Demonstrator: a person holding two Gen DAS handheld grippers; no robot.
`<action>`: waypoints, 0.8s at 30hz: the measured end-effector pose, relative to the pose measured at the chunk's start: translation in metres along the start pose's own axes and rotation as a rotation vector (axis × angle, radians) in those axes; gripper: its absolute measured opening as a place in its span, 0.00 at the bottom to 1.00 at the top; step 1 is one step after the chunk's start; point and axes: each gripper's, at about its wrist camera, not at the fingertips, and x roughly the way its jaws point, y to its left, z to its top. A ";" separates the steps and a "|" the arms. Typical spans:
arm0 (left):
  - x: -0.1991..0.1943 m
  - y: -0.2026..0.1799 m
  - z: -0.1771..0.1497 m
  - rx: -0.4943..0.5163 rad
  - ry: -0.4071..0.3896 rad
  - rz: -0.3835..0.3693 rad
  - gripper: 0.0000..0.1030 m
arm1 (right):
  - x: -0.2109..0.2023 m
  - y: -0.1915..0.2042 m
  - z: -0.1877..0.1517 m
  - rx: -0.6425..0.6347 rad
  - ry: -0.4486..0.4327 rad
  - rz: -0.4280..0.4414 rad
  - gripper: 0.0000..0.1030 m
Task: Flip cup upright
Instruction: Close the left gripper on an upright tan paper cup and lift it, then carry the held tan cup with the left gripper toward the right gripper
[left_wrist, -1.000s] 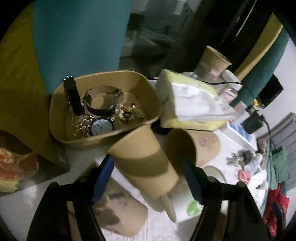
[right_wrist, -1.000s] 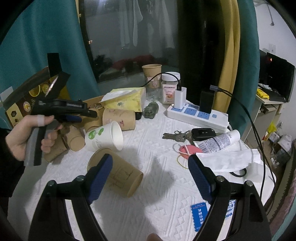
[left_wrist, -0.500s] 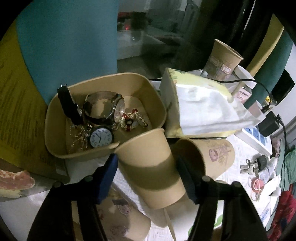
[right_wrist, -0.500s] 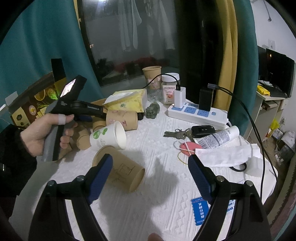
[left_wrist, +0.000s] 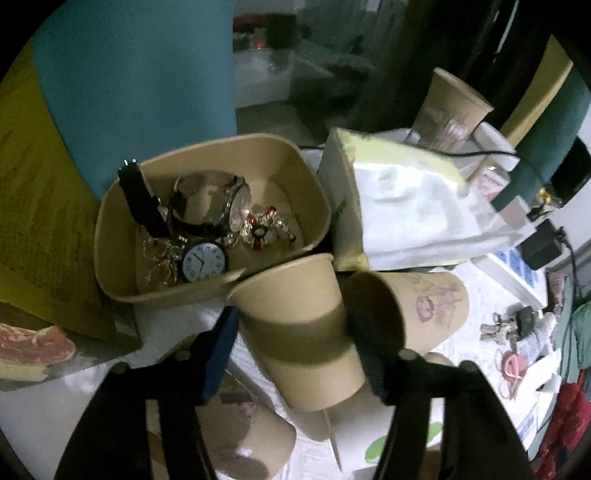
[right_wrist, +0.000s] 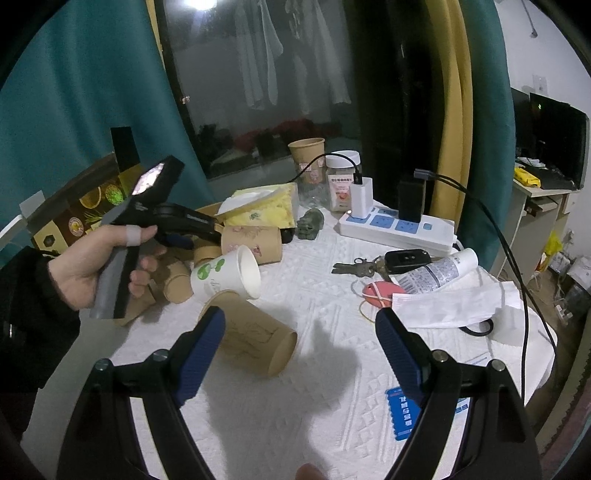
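1. Nearest to me on the right side, my right gripper hangs over the white tablecloth with its blue pads spread wide and nothing between them.
2. Just past its left pad lies a brown paper cup on its side, mouth turned toward the camera's right.
3. Behind that, a white cup with green print also lies tipped over, resting among more brown cups.
4. On the left side, my left gripper is clenched on a plain brown cup: both blue pads press its wall, and the jaws have just eased open a touch after closing in. The cup is tilted, its wider rim toward the camera and its narrower base toward the bowl.
5. From the right wrist view, a hand with a dark sleeve holds that left tool at the left edge of the table.
6. Just right of the held cup, a cup with a flower print lies on its side, open mouth facing the gripper.
7. Beyond the held cup sits a tan bowl holding watches and trinkets.
8. Beside the bowl is a yellow tissue pack.
9. Farther back, an upright cup stands by a jar, with a power strip and keys to the right.
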 end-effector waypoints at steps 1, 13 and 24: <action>0.004 -0.002 0.000 0.005 0.007 0.009 0.67 | -0.001 0.000 0.001 0.001 -0.002 0.001 0.79; -0.019 0.000 -0.010 0.022 -0.045 -0.024 0.65 | -0.015 -0.006 0.005 0.025 -0.023 -0.016 0.79; -0.141 0.012 -0.050 0.048 -0.167 -0.189 0.65 | -0.067 0.035 -0.002 0.019 -0.073 -0.001 0.79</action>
